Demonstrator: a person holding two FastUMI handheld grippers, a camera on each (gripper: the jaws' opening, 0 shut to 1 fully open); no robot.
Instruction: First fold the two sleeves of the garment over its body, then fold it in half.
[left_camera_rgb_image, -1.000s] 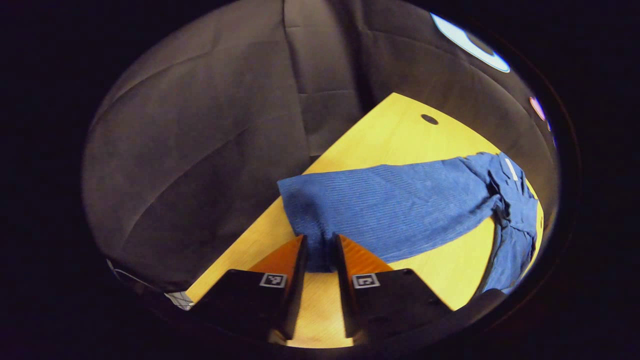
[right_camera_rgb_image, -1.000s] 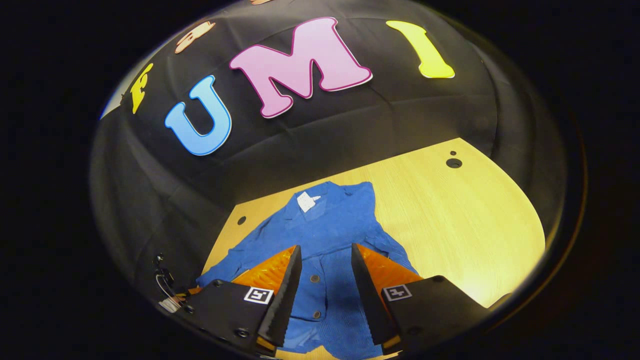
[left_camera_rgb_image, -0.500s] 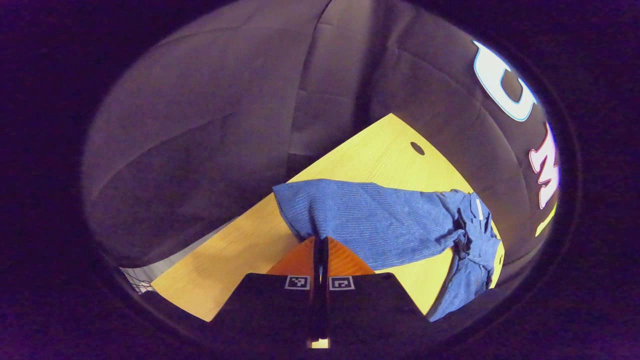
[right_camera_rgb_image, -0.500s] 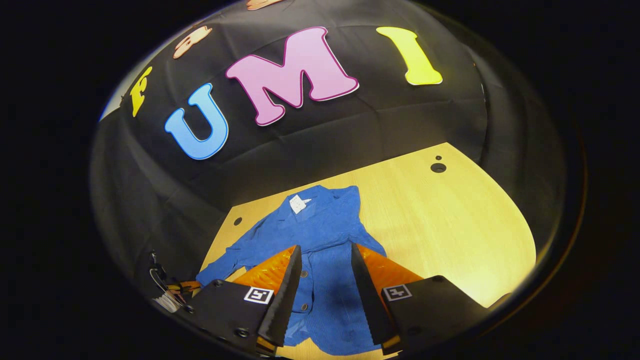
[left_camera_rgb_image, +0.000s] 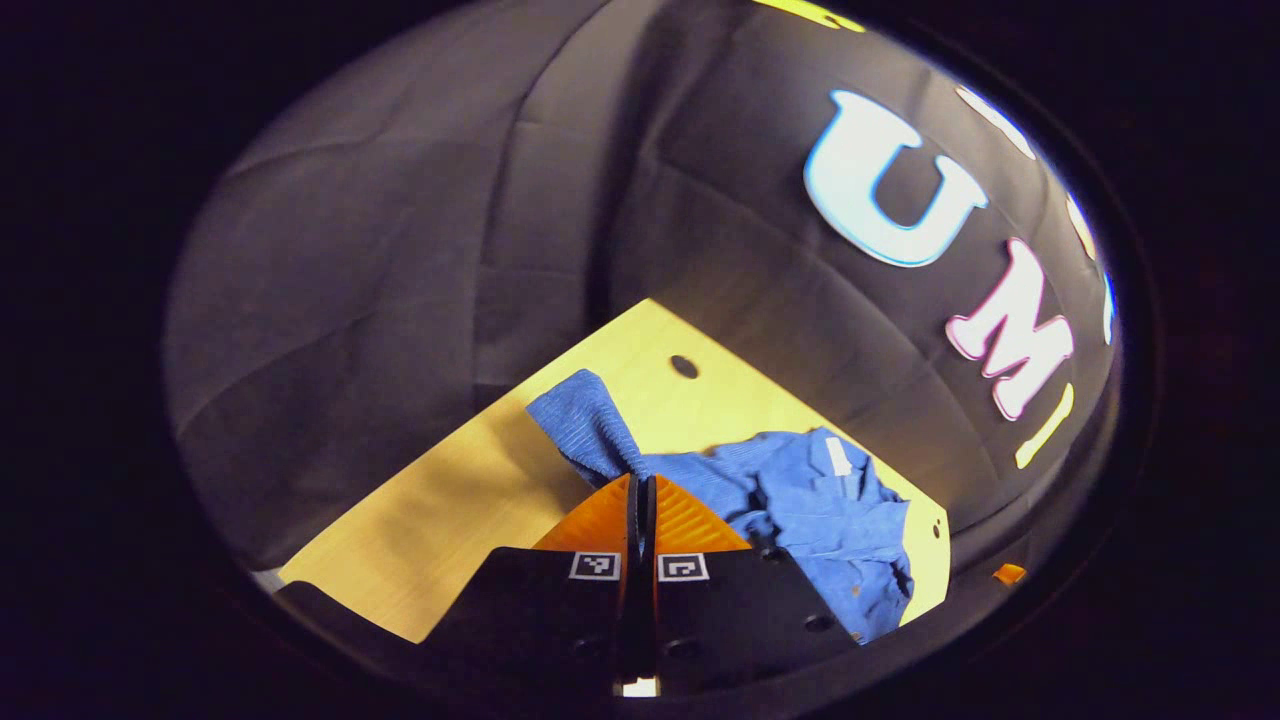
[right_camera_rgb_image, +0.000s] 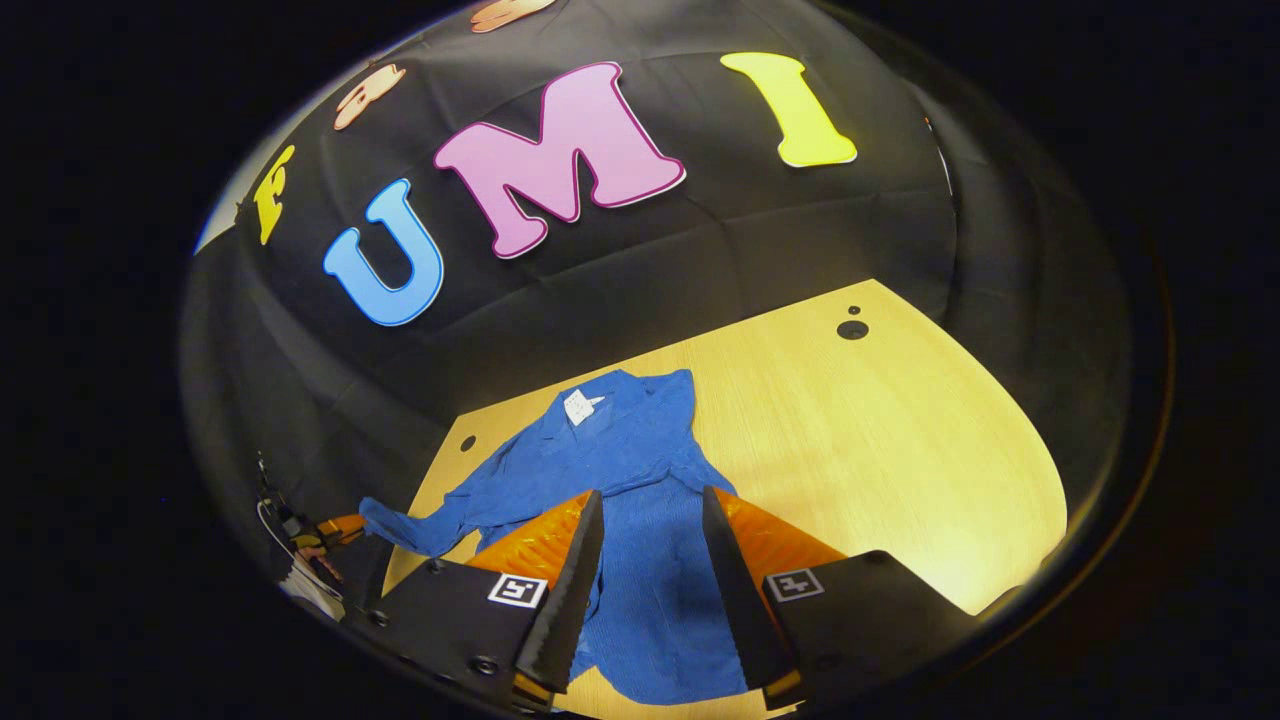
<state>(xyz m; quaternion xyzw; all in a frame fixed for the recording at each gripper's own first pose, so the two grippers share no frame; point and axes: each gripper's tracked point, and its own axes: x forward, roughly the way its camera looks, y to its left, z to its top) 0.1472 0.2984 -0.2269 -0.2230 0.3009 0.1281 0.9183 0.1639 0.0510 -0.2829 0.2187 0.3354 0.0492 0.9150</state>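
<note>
Blue ribbed knit made up the garment (left_camera_rgb_image: 800, 500), which in the left gripper view lay on the pale wood bench (left_camera_rgb_image: 480, 490) toward its far corner, collar and white neck tag uppermost. The left hand-held gripper (left_camera_rgb_image: 641, 490) had its two fingers pressed together with the end of the left sleeve (left_camera_rgb_image: 585, 425) pinched between them; the cuff stood up above the fingertips, lifted off the bench, while the rest of the sleeve trailed toward the body in loose folds. In the right gripper view the garment lay front up along the bench, buttons showing down the placket, collar at the far end and hem at the near edge. The right hand-held gripper (right_camera_rgb_image: 650, 530) hung above the lower body with its fingers apart and nothing between them. At the left edge of that view the left hand-held gripper was seen holding the raised sleeve out to the side, and the right sleeve (right_camera_rgb_image: 690, 425) appeared already folded in. The fabric was judged light, soft and limp; it would drape and bunch rather than hold a crease. A grip at the cuff suits the sleeve fold, and both hem corners suit the fold in half.
</note>
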